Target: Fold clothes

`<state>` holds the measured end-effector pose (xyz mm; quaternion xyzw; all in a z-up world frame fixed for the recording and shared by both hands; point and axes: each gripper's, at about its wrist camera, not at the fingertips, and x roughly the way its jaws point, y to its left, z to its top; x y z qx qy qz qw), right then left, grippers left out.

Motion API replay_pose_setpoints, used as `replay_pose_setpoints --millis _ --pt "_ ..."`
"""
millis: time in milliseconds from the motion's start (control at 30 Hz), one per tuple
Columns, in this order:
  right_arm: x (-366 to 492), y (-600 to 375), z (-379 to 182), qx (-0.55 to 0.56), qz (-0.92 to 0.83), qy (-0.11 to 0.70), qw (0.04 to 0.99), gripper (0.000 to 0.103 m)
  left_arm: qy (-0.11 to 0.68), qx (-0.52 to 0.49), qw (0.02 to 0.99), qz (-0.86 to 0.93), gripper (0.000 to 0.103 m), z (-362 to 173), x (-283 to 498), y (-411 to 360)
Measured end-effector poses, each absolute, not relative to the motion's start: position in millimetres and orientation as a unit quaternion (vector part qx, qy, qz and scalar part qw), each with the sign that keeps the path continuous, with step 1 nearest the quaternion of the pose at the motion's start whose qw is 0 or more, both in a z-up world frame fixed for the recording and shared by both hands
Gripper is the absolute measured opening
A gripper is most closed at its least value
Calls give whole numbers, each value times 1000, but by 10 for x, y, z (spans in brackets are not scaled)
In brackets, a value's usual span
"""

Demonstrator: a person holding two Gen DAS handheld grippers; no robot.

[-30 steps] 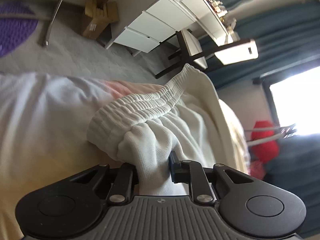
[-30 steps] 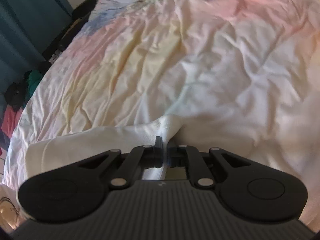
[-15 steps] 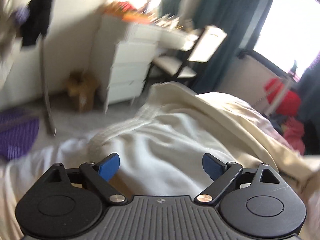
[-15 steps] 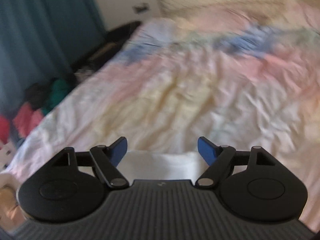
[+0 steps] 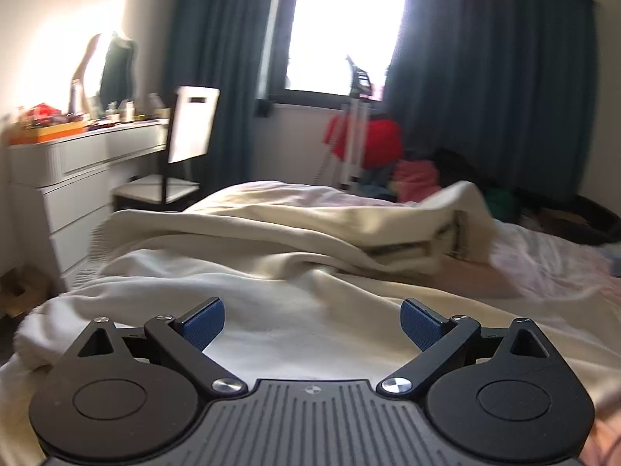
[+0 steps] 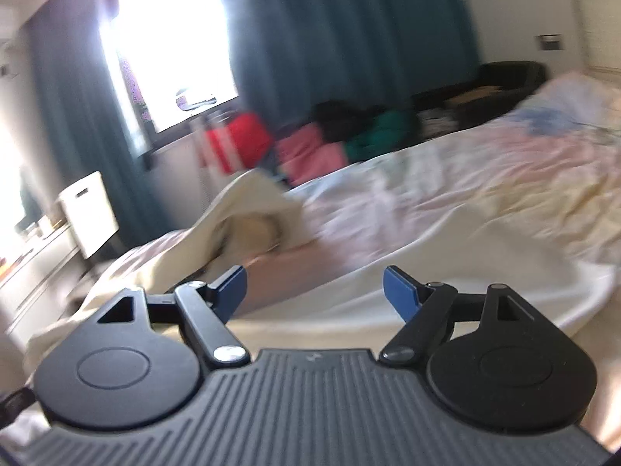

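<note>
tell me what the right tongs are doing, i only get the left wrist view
Observer: The right tongs are open, with nothing between them.
Operator: any cloth near them
Observer: Yes, a white garment lies spread in front of them, running off to the right.
Operator: and further out that way
Observer: A rumpled pastel bedsheet, and a wall switch on the wall beyond its far end.

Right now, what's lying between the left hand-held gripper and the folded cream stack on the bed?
In the left wrist view, only rumpled white garment cloth stretches from the open left hand-held gripper to the folded cream stack.
</note>
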<state>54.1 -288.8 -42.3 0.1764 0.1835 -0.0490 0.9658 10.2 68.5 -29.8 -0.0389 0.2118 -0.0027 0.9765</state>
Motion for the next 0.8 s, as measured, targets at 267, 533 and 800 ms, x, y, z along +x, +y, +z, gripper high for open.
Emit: replay_pose_setpoints --millis 267,533,800 --pt "626 -2544 -437 149 4 168 974 70 190 1 982 -15 98 -394 108 419" --pt "636 -2611 -533 164 8 175 971 31 175 2 984 -40 98 -22 386 90" --pt "885 -2800 -803 219 8 225 950 34 173 -32 983 -61 100 -248 982 -251"
